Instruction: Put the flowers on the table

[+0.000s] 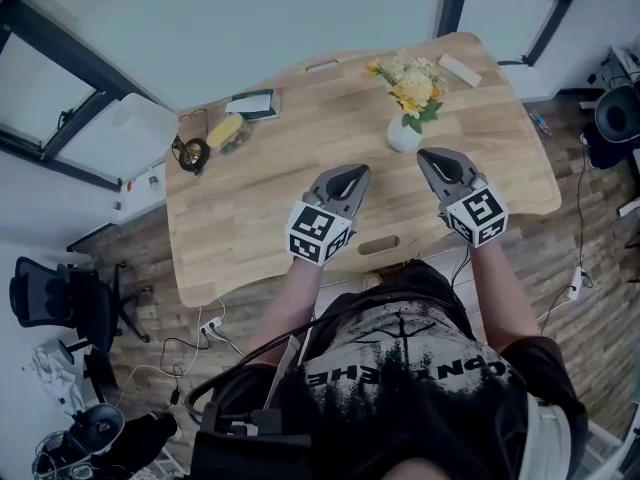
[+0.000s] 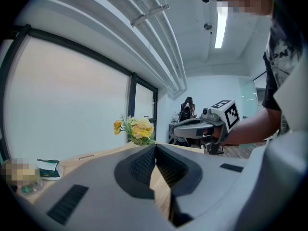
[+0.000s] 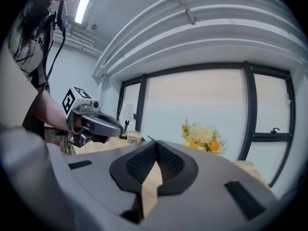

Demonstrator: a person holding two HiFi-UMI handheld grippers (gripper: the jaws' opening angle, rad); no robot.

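Grippers held by a person at a wooden table (image 1: 260, 208) hover side by side above its near half. The left gripper (image 1: 360, 172) has its jaws pressed together with nothing between them. The right gripper (image 1: 424, 154) has its jaws closed tight as well, and is equally empty.

Just beyond the tips, a small white vase (image 1: 403, 136) stands upright on the tabletop and holds the flowers (image 1: 412, 86), a bunch of yellow, white and orange blooms with green leaves. In the head view the vase sits between one and two o'clock from the left gripper's tip. It sits between ten and eleven o'clock from the right gripper's tip, near it but not gripped by it. In the left gripper view the bouquet rises at about eleven o'clock above the closed jaws. In the right gripper view it shows at about one o'clock.

Farther off, toward ten o'clock in the head view, a yellow item (image 1: 225, 131) and a dark-covered notebook (image 1: 252, 103) lie near the table's far left edge. A white block (image 1: 460, 70) rests at the far right corner, behind the flowers.
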